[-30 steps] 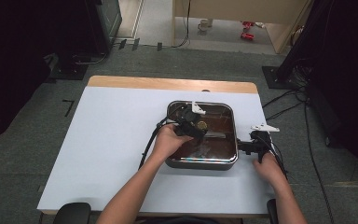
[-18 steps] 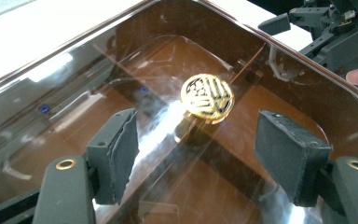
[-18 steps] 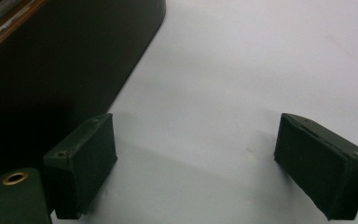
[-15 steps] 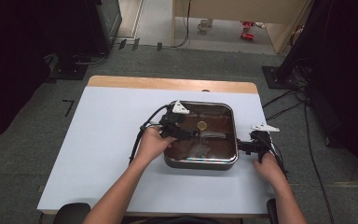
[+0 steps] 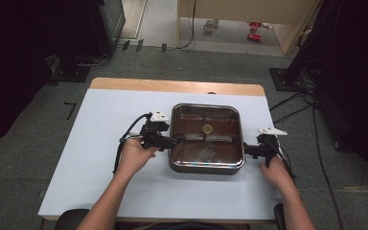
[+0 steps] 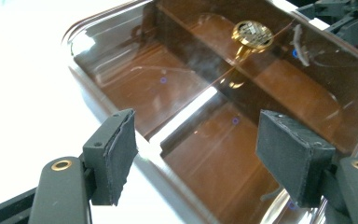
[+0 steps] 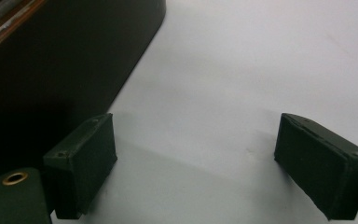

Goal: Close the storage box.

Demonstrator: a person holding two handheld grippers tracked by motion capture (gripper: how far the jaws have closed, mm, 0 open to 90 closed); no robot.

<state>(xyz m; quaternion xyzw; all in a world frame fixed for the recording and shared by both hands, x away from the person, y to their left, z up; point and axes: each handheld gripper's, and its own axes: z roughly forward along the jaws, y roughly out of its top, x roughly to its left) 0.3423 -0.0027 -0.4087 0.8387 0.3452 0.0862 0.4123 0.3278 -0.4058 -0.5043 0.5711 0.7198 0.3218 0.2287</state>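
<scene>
Flanking a steel tray [image 5: 206, 168] on a pale table [image 5: 100, 143], grey floor [image 5: 38, 120], both tongs [image 5: 172, 141] [image 5: 247, 150] spread.

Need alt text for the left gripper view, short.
Seen from just behind its own two black padded jaws, the left gripper stands open over the near rim of a square metal pan with a brown glass lid. A small round gold knob sits on the lid further back, and the white tabletop lies to the left.
</scene>
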